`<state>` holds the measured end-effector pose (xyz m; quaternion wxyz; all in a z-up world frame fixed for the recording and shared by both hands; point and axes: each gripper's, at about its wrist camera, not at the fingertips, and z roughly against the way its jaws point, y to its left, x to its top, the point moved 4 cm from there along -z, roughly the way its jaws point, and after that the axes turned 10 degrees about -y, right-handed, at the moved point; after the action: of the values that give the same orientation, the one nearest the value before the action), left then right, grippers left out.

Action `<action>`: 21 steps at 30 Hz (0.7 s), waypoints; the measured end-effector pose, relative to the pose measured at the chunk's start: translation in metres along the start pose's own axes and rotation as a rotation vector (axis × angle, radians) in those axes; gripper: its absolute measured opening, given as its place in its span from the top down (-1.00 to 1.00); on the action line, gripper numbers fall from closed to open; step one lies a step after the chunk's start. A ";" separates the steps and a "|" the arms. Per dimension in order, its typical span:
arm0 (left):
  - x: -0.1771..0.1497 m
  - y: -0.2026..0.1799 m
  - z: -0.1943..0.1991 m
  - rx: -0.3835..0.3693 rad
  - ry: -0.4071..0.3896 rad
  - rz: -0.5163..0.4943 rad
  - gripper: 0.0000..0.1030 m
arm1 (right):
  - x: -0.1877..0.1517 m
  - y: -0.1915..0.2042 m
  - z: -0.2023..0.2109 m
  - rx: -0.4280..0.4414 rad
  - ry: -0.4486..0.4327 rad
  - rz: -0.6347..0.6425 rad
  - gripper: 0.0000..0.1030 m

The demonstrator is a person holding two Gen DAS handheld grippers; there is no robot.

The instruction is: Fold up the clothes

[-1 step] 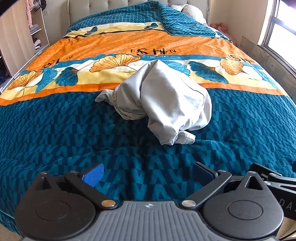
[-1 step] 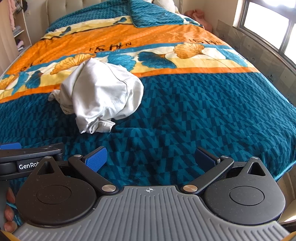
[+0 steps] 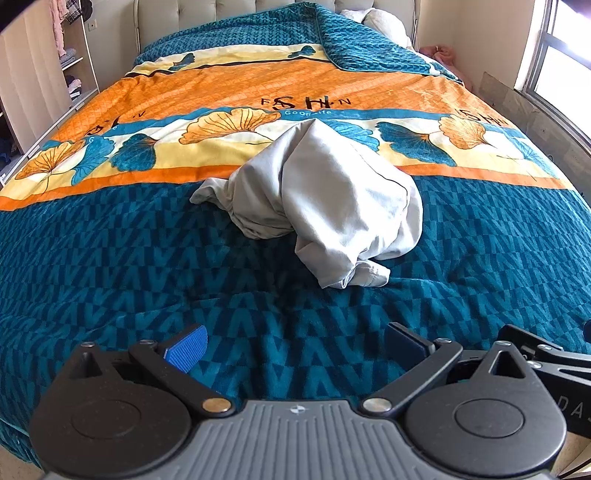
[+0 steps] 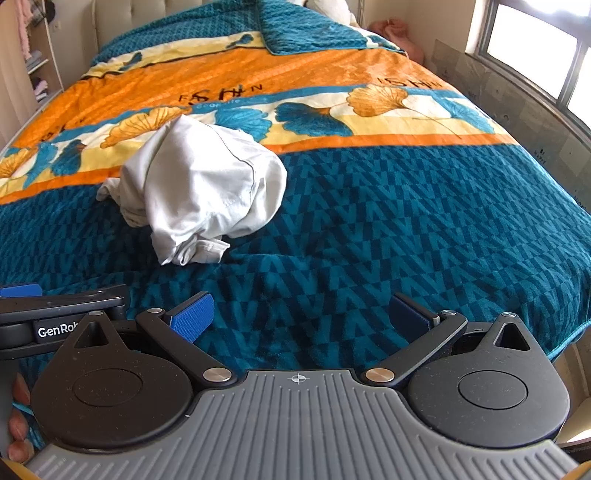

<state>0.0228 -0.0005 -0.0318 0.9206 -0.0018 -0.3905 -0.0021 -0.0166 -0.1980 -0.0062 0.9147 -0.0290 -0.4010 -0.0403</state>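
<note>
A crumpled light grey garment [image 3: 325,199] lies in a heap on the bed, on the teal part of the blanket near the orange stripe. It also shows in the right wrist view [image 4: 201,192], left of centre. My left gripper [image 3: 295,349] is open and empty, held low over the near edge of the bed, well short of the garment. My right gripper [image 4: 301,317] is open and empty, to the right of the left one, also short of the garment. Part of the left gripper [image 4: 62,317] shows at the left edge of the right wrist view.
The bed is covered by a teal, orange and cream blanket [image 3: 110,266] with a folded-back corner [image 3: 362,44] near the headboard. Open shelves [image 3: 74,70] stand at the left, a window [image 4: 535,48] and wall at the right. A pink item [image 4: 395,29] lies by the far corner.
</note>
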 end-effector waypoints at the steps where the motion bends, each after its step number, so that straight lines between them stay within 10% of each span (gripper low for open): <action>1: 0.000 0.000 0.001 0.001 -0.002 -0.002 -0.98 | -0.001 0.000 0.001 0.000 -0.003 0.001 -1.00; 21: 0.000 -0.003 0.008 0.015 -0.022 -0.014 -0.98 | -0.001 -0.002 0.011 -0.004 -0.025 0.001 -1.00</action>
<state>0.0170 -0.0034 -0.0258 0.9162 0.0079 -0.4005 -0.0055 -0.0258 -0.1992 0.0009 0.9096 -0.0318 -0.4124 -0.0402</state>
